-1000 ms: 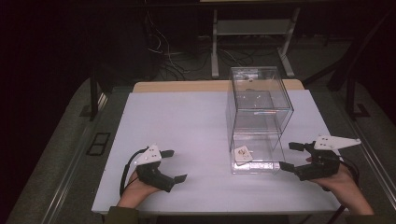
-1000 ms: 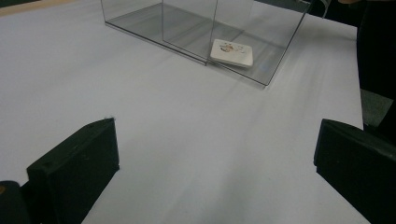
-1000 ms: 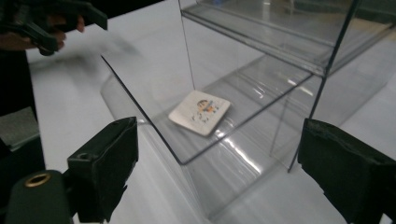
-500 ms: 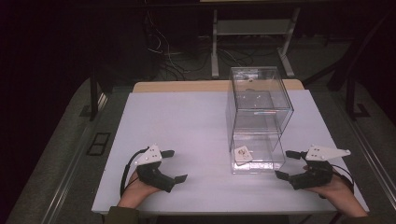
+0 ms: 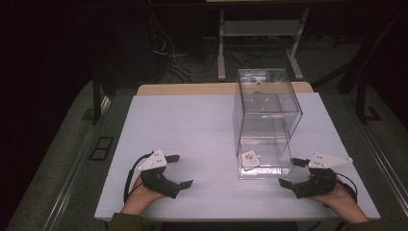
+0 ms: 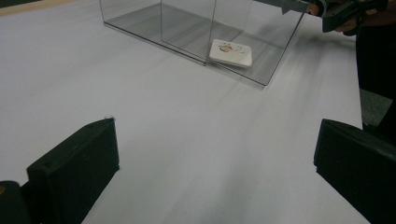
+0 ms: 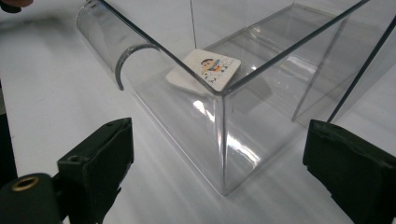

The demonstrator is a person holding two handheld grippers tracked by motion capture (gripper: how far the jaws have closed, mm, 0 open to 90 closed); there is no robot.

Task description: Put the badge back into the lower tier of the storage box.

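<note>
1. The worktop [image 5: 192, 144] is pale white-lilac, with a tan wooden strip along its far edge.
2. The box [image 5: 267, 125] at the right is clear and colourless.
3. The card [image 7: 205, 70] inside it is white with a small cartoon print.
4. Left gripper [image 5: 179, 171] and right gripper [image 5: 289, 172] are black, each topped by a grey plate.

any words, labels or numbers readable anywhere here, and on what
No text can be read.
The small white card inside the clear box bears a printed cartoon figure; any lettering on it is too small to tell.
A short coloured strip on the box's middle shelf in the high view may be a label, too blurred to read.
</note>
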